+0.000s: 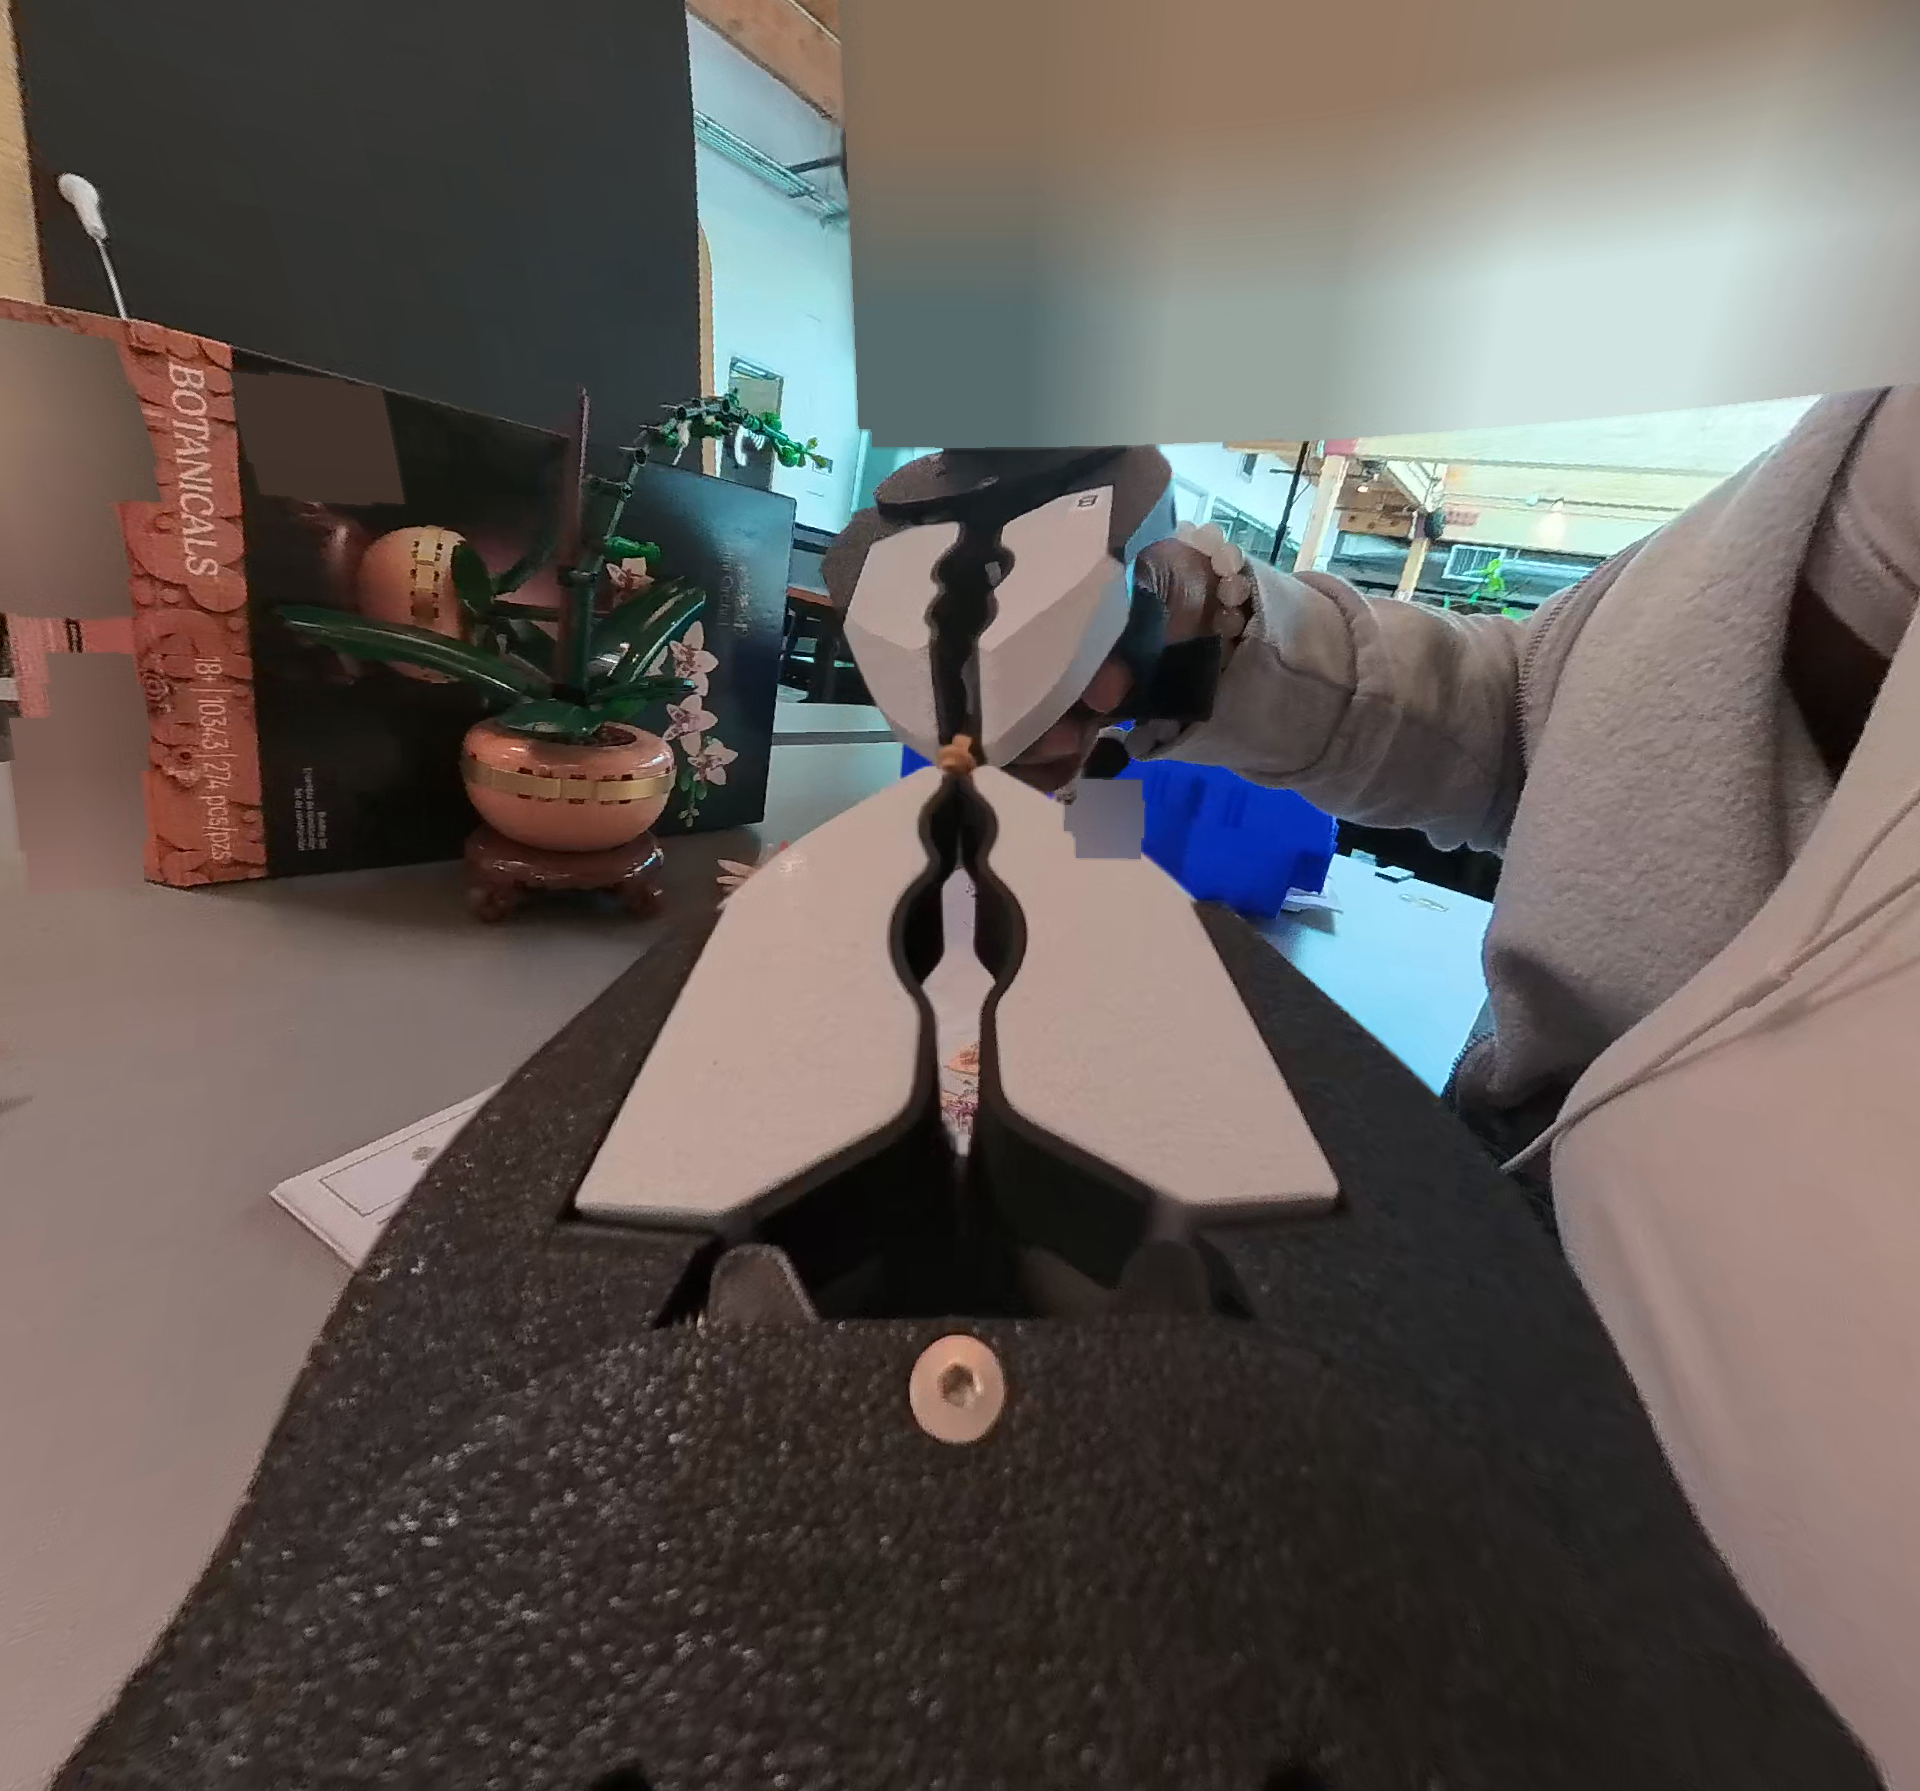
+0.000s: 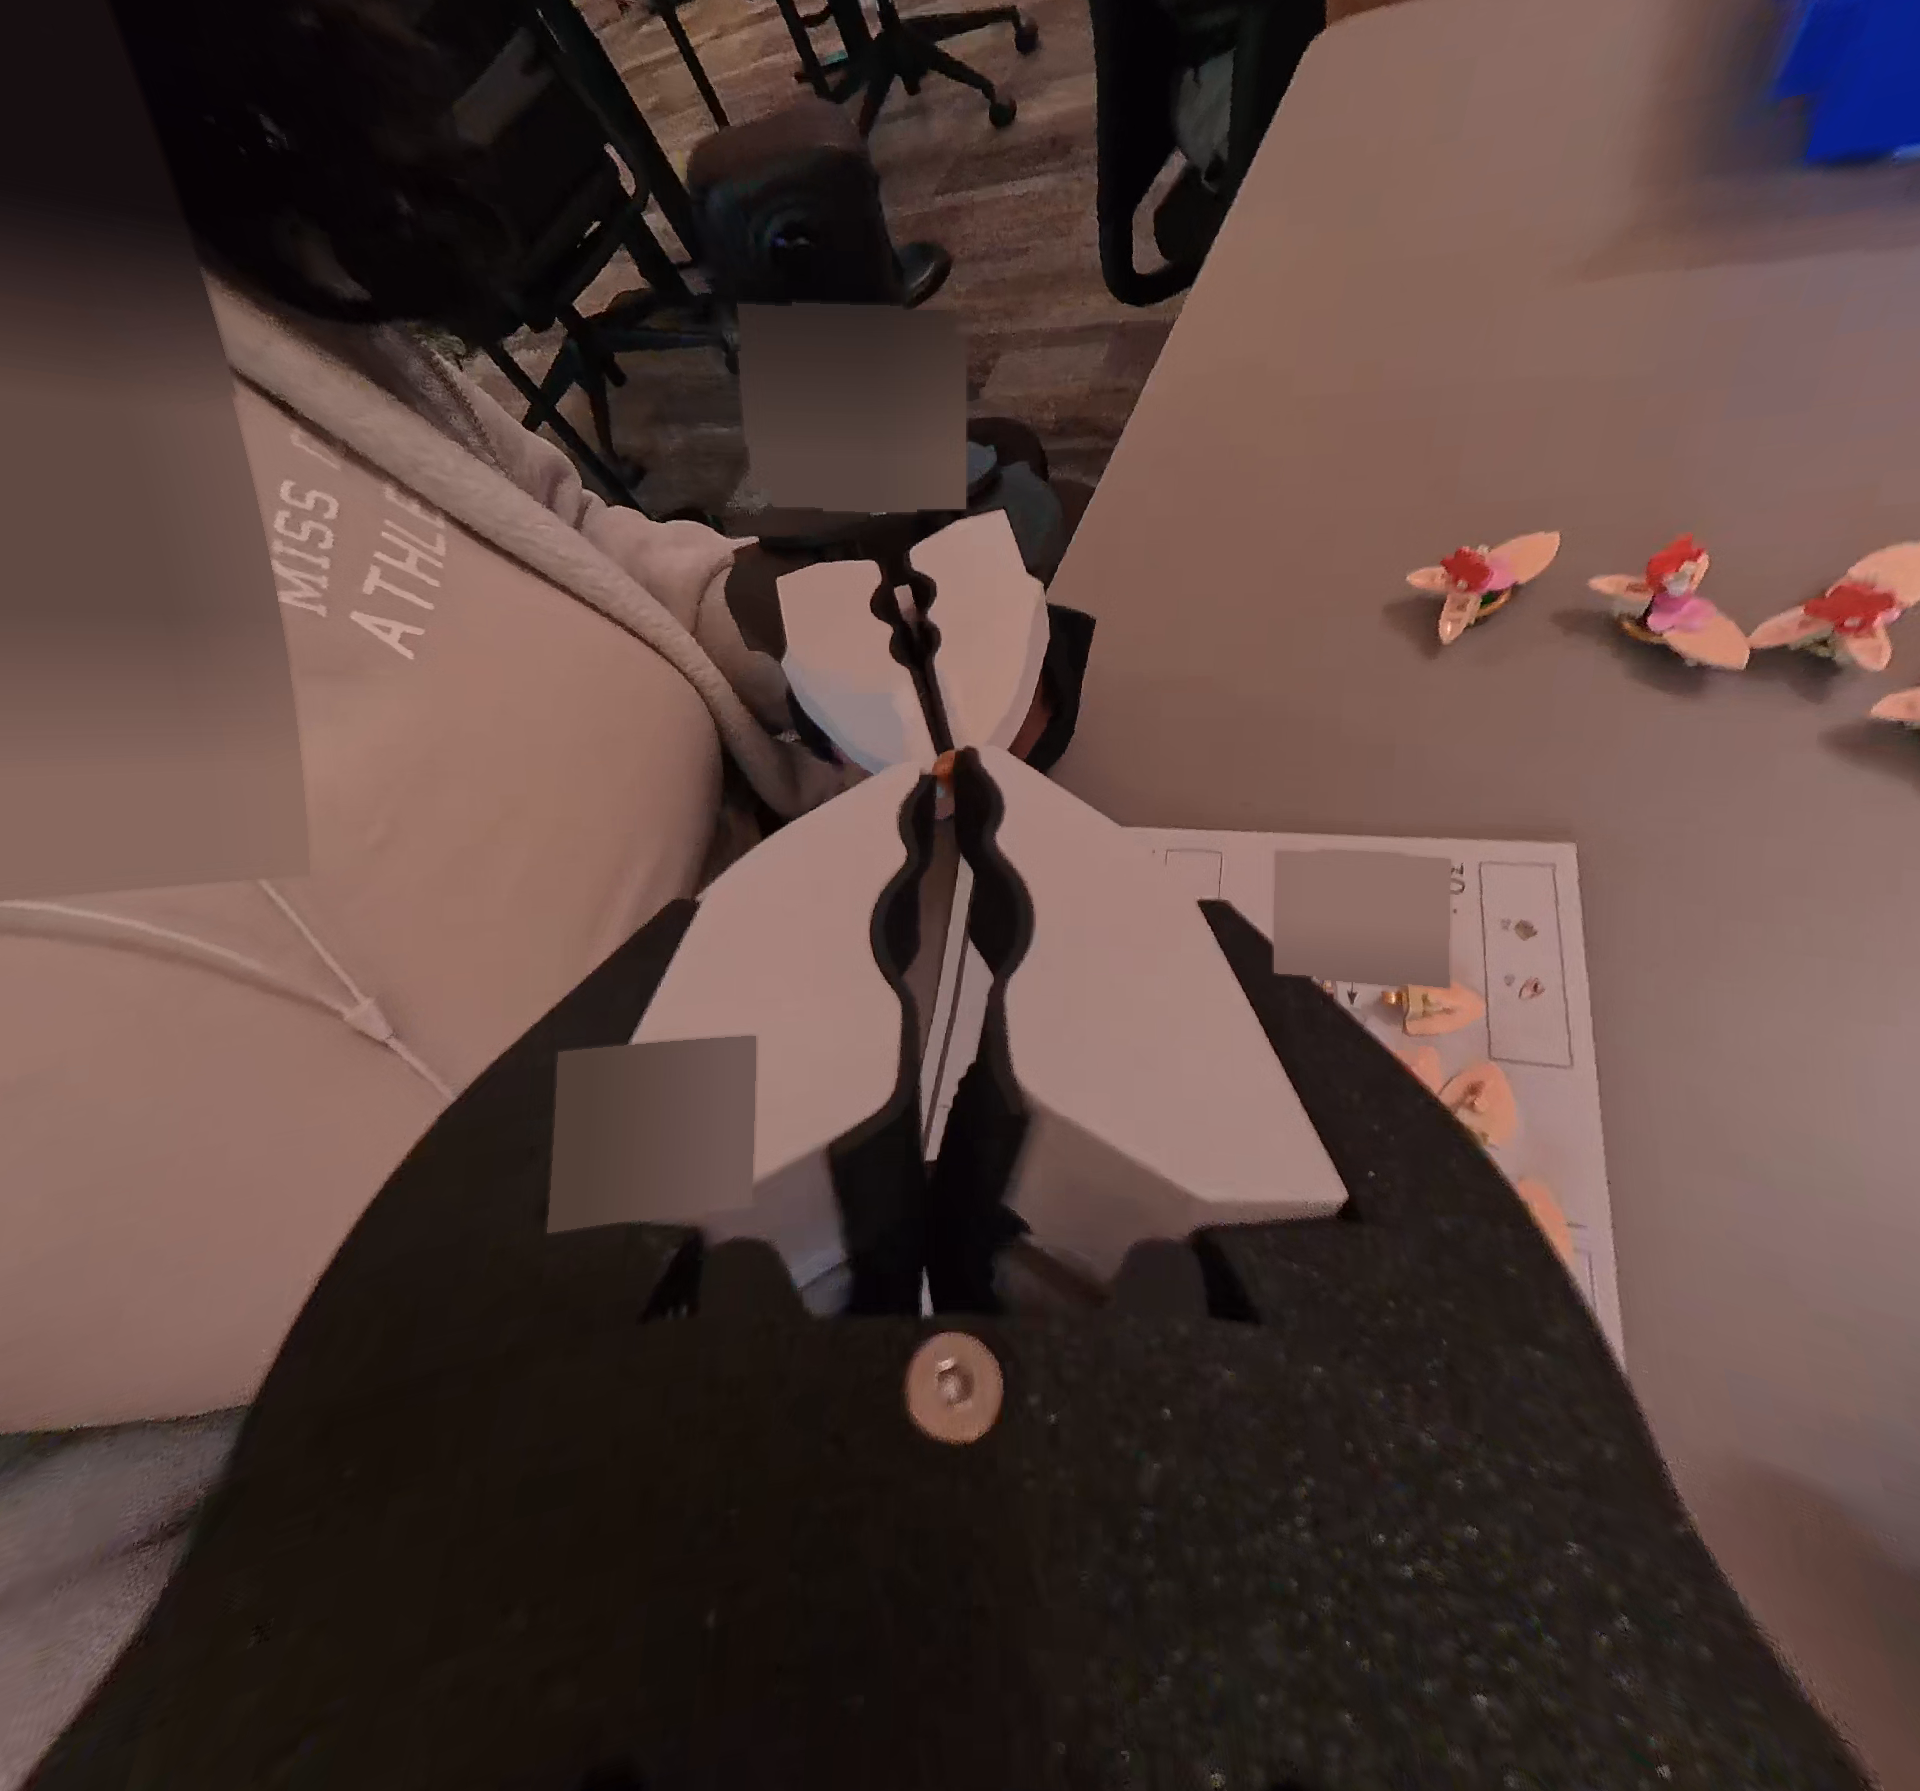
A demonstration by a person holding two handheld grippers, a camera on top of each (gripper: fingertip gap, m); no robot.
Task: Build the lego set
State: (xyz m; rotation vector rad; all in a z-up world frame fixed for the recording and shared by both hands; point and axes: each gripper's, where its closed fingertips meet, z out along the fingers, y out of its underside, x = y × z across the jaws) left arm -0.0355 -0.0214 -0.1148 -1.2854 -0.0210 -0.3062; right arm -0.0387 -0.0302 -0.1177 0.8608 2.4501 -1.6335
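While the left gripper [image 1: 958, 777] and right gripper [image 2: 948, 773] meet tip to tip, both jaws pinch one tiny tan lego piece [image 1: 957, 755] above the worktop [image 2: 1455, 391]; beyond it stand the orchid model [image 1: 566, 702], the set box [image 1: 312, 619] and a blue bin [image 1: 1226, 837], contents unseen.

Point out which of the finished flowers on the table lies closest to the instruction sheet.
The leftmost flower in the row, red-centred with pale pink petals; the others sit farther right, away from the instruction sheet.
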